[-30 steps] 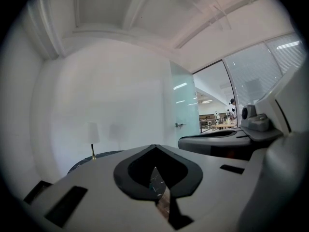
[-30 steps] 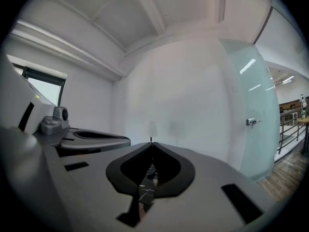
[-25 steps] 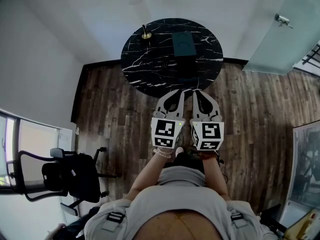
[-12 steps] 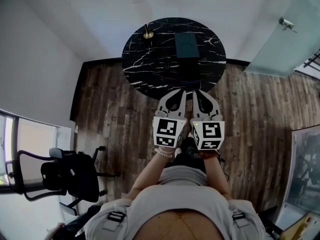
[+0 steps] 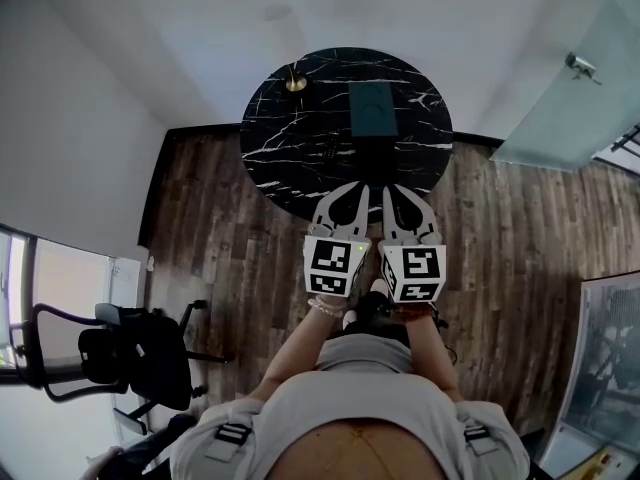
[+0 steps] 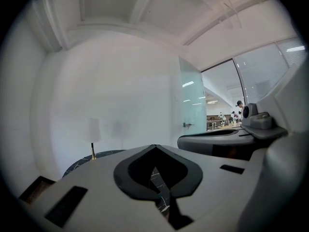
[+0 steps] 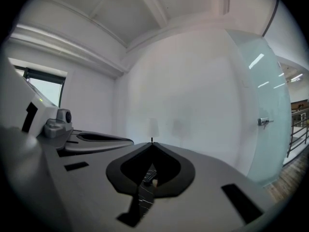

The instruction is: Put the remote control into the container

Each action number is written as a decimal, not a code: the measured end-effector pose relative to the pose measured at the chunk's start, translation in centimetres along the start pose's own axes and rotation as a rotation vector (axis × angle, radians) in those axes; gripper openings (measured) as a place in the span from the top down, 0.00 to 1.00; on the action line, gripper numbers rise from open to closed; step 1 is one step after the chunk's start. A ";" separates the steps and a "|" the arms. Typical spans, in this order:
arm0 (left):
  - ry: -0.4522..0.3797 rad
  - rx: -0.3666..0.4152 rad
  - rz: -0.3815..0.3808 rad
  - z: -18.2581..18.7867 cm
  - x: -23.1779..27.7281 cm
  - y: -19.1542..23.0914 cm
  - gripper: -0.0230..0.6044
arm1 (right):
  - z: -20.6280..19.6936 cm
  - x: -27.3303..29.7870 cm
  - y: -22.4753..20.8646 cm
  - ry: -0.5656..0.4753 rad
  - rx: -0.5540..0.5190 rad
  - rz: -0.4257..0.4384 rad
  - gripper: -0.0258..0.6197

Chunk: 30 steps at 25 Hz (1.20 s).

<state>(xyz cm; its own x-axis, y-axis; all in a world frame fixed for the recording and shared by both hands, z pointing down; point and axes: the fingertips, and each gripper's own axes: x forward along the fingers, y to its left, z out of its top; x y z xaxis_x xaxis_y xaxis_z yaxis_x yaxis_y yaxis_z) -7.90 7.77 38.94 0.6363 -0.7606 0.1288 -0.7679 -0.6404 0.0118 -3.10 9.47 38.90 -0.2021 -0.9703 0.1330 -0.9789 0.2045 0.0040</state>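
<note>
Though jaws of left gripper [image 5: 360, 186] and right gripper [image 5: 390, 188] closed and empty, remote control [image 7: 149, 176] on table [image 5: 290, 138], well ahead

Remote control [image 7: 149, 176] and container [image 5: 371, 106], untouched
The dark remote control lay flat beyond the right gripper's [image 5: 392, 185] fingertips, the teal rectangular container farther ahead.

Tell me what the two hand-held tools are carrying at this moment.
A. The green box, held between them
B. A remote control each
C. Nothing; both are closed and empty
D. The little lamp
C: the left tool and the right tool each have their jaws together with nothing between them, while the green container sits untouched on the round black table.
</note>
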 end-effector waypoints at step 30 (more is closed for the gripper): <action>0.017 -0.029 0.141 1.0 10.8 1.7 0.95 | 0.9 8.8 -8.3 -0.006 -0.005 0.137 0.94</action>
<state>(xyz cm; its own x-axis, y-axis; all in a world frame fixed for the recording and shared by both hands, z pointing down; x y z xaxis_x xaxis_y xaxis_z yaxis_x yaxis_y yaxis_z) -2.27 -1.63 39.31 0.5205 -0.8410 0.1476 -0.8518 -0.5235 0.0211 3.19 -0.86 39.15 -0.3345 -0.9338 0.1269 -0.9418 0.3362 -0.0087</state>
